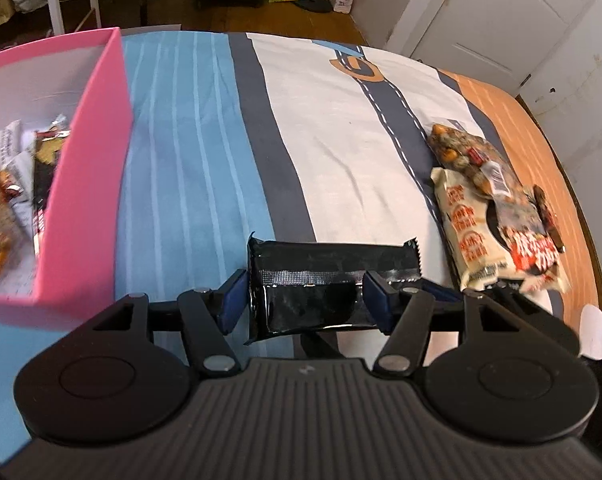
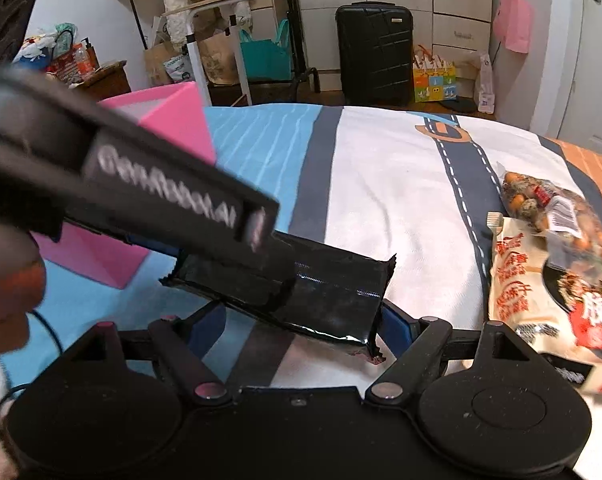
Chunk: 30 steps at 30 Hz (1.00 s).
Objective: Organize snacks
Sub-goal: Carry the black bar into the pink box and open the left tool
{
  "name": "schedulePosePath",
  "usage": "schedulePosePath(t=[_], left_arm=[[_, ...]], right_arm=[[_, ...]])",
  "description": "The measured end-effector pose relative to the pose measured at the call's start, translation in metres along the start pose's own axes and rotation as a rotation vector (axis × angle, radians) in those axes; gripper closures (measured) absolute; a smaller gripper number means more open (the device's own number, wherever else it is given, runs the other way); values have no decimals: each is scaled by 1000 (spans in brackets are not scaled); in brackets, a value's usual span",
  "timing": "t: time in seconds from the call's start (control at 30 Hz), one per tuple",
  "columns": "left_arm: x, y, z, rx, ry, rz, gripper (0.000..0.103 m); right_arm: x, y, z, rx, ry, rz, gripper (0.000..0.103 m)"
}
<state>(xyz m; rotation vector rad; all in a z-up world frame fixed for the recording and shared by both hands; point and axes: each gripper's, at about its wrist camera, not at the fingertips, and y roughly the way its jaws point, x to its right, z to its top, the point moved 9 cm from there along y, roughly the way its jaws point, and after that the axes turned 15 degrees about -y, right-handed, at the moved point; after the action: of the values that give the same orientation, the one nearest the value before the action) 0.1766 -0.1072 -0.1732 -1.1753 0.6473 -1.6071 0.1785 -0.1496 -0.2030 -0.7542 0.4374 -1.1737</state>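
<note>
Black snack bar in left claw, one pink box

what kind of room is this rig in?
Likely a lived-in bedroom: the snacks lie on a striped blue, white and orange bedsheet, with a black hard-shell suitcase and white panelled closet doors behind.
</note>
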Motion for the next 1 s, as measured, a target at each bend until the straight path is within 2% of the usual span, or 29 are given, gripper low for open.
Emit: schedulePosePath(t=[0.37,0.53,0.8,1.0], left_arm=[[-10,-77,-20,62,-16,-43,44],[-27,-117,-20,128,2,-36,44],[-70,-164,11,228,-34,-50,44],[-108,-173,42,253,-97,-46,43]], right_arm=[[-33,-62,18,62,-108,21,19],[-56,-82,35,104,-183,51,26],[-89,-83,75,137,-315,107,43],[-110,-63,109,174,-389,120,45]])
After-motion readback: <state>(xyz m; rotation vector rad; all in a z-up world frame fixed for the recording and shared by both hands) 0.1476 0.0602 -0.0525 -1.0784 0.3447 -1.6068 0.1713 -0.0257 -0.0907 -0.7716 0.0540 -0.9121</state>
